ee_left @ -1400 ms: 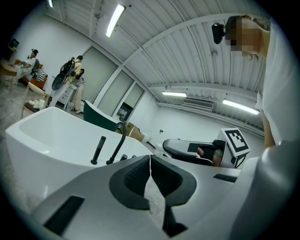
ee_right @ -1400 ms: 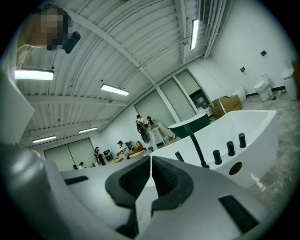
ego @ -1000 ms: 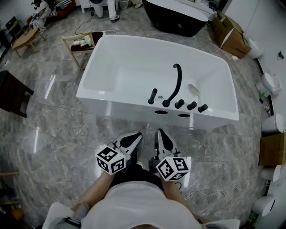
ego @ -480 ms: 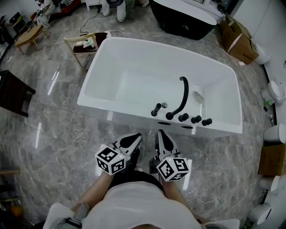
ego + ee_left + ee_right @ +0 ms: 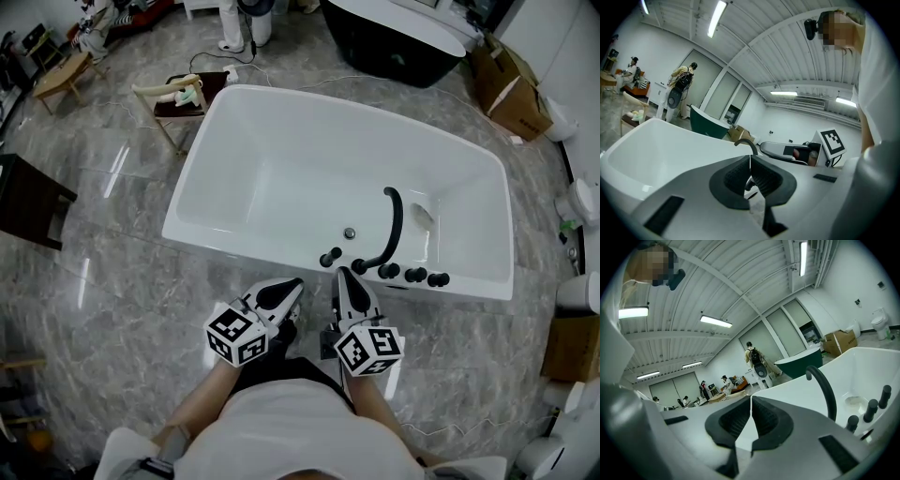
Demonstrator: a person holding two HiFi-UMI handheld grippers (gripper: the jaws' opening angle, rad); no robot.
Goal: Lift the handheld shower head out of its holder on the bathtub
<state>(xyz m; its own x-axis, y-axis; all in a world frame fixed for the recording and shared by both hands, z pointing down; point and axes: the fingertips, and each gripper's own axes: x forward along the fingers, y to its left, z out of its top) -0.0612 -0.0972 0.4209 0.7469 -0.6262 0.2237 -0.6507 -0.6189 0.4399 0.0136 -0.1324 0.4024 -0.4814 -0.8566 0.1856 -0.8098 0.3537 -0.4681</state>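
The handheld shower head (image 5: 330, 257) is a short black stick standing upright in its holder on the near rim of the white bathtub (image 5: 216, 234). It is just left of the curved black spout (image 5: 392, 225) and three black knobs (image 5: 415, 276). My left gripper (image 5: 286, 289) is shut and empty, short of the rim and left of the shower head. My right gripper (image 5: 344, 277) is shut and empty too, its tip close below the shower head and apart from it. The spout (image 5: 824, 385) and knobs (image 5: 871, 409) show in the right gripper view. The left gripper view shows the spout (image 5: 749, 144) over its shut pads.
A dark bathtub (image 5: 394, 37) and cardboard boxes (image 5: 511, 89) stand beyond the white tub. A wooden stool (image 5: 178, 98) sits at its far left corner and a dark table (image 5: 28, 202) at the left. White toilets (image 5: 581, 202) line the right. People stand far off.
Both grippers have come forward together toward the tub's near rim, and the black fittings now lie much closer to their tips. The jaws stayed shut.
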